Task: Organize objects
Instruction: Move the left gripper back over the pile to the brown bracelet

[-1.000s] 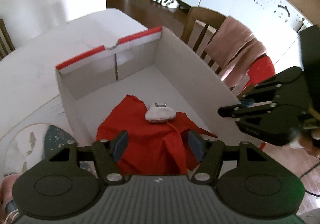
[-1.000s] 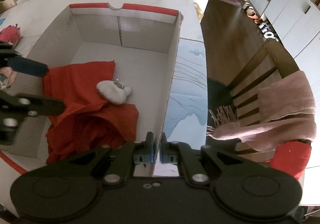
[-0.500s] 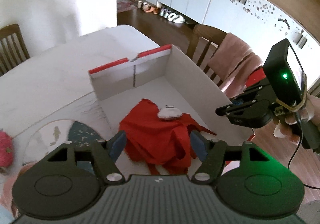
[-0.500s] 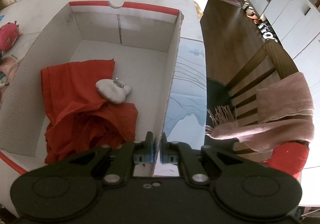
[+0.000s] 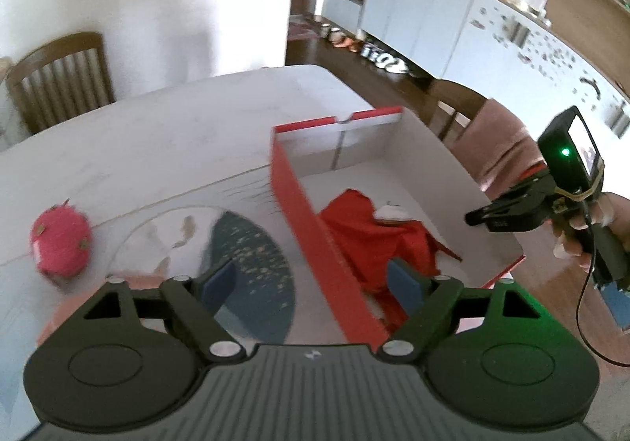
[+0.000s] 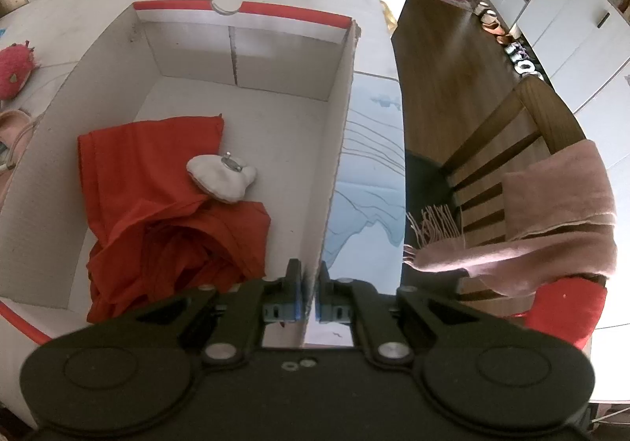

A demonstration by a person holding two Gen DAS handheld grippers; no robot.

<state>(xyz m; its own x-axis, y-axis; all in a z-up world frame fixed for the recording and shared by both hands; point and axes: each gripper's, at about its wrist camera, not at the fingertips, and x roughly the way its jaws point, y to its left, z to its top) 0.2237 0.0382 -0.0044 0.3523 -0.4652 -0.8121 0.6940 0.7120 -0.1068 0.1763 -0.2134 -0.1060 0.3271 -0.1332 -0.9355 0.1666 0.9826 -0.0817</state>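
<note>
A white cardboard box with a red rim point(image 6: 341, 86) point(image 5: 315, 236) stands on the table. In it lie a red cloth point(image 6: 157, 204) point(image 5: 374, 228) and a small white pouch point(image 6: 220, 179) point(image 5: 391, 212) on top of the cloth. My right gripper point(image 6: 310, 295) is shut on the box's right wall near its front corner; it also shows in the left wrist view point(image 5: 508, 216). My left gripper point(image 5: 311, 283) is open and empty, raised above the box's left wall. A pink strawberry-like plush point(image 5: 61, 240) point(image 6: 13, 69) lies on the table left of the box.
A round fish-pattern mat point(image 5: 220, 244) lies left of the box and a pale blue mat point(image 6: 370, 173) right of it. A wooden chair with a pink scarf point(image 6: 551, 212) stands at the right; another chair point(image 5: 59, 78) is at the table's far side.
My left gripper has pulled up and back out of the box and swung left, now over the box's left wall. The right gripper keeps its hold on the right wall.
</note>
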